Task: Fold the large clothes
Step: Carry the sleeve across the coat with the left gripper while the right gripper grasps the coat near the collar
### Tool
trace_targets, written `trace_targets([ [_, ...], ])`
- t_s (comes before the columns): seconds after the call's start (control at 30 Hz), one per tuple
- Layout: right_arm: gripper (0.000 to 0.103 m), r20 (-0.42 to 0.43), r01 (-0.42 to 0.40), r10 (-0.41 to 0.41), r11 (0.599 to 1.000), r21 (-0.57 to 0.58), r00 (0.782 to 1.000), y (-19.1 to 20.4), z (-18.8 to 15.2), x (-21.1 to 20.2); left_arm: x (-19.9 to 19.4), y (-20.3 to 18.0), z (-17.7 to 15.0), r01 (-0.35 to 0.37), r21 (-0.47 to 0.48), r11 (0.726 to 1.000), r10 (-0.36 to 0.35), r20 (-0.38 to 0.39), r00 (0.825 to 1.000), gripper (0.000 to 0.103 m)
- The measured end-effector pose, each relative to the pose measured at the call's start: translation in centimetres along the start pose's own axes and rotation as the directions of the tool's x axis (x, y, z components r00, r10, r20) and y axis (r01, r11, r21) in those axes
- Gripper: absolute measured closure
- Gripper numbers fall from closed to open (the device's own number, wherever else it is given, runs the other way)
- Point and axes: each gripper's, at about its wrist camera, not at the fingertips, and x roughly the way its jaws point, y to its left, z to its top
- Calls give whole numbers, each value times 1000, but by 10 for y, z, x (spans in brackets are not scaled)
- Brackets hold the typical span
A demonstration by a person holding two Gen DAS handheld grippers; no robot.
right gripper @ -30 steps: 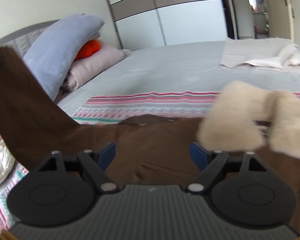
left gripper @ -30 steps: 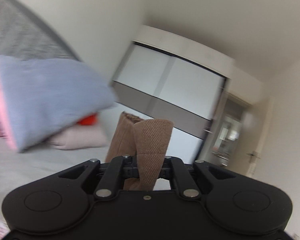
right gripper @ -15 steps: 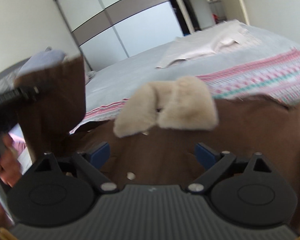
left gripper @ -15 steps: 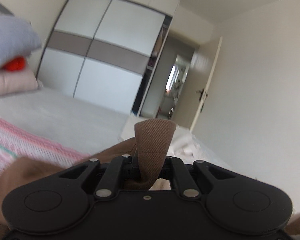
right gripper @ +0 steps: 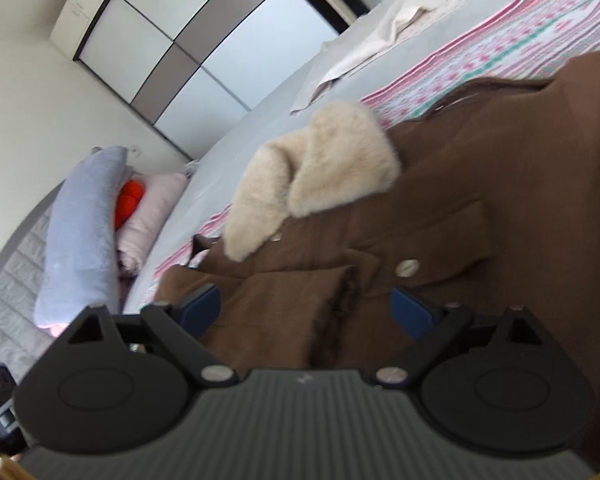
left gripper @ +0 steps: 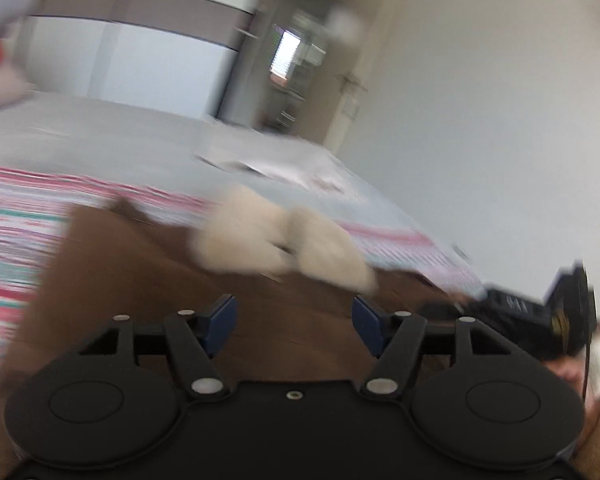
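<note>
A brown coat (right gripper: 480, 184) with a cream fur collar (right gripper: 320, 168) lies on the bed over a pink striped blanket (right gripper: 520, 40). One sleeve (right gripper: 284, 312) is folded across its front, just ahead of my right gripper (right gripper: 306, 308), which is open and empty. My left gripper (left gripper: 294, 322) is open and empty above the coat (left gripper: 140, 280), with the collar (left gripper: 280, 244) ahead. The right gripper shows at the left wrist view's right edge (left gripper: 540, 320). That view is blurred.
A grey sheet (right gripper: 260, 112) covers the bed. Pillows (right gripper: 84, 216) are stacked at the headboard. A beige cloth (right gripper: 396, 24) lies at the far side. A wardrobe (right gripper: 204, 48) stands behind; a doorway (left gripper: 296, 64) and a wall are to the right.
My left gripper has let go of the brown sleeve and opened; the sleeve now lies folded across the coat. Both cameras have swung and tilted over the coat.
</note>
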Motion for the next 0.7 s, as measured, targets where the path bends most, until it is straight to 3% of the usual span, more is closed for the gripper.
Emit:
trace_targets([
  [0.1, 30, -101, 70, -67, 997, 27, 993, 6, 2, 29, -23, 43, 5, -137, -44, 990, 140, 66, 988, 42],
  [0.2, 35, -148, 161, -161, 987, -14, 976, 19, -9, 52, -35, 77, 0, -261, -79, 962, 268, 106, 958, 45],
  [0.23, 61, -127, 194, -201, 979, -62, 971, 28, -14, 54, -36, 86, -3, -299, -100, 949, 310, 121, 943, 49],
  [0.27, 78, -94, 246, -257, 963, -114, 962, 40, -19, 53, -41, 95, -6, -341, -122, 932, 356, 124, 926, 60],
  [0.3, 87, -63, 291, -304, 944, -157, 951, 51, -25, 52, -43, 104, -9, -368, -135, 920, 384, 120, 915, 65],
  [0.33, 93, -25, 290, -300, 937, -195, 953, 64, -29, 48, -41, 110, -9, -378, -144, 915, 395, 120, 911, 66],
  [0.4, 94, 58, 277, -272, 915, -294, 961, 91, -31, 38, -39, 117, -10, -376, -154, 914, 396, 128, 909, 69],
  [0.47, 95, 134, 264, -230, 896, -357, 964, 113, -23, 27, -33, 118, -6, -353, -133, 926, 370, 135, 919, 70],
  [0.57, 95, 236, 303, -222, 863, -405, 946, 126, -2, 19, -24, 105, -6, -287, -45, 957, 290, 152, 945, 70],
  [0.63, 95, 200, 276, -212, 881, -384, 957, 115, 15, 24, -7, 97, -12, -259, 41, 965, 254, 103, 962, 67],
  [0.7, 95, 160, 259, -215, 899, -354, 964, 95, 21, 35, 20, 93, -25, -305, 151, 940, 306, 19, 952, 67],
])
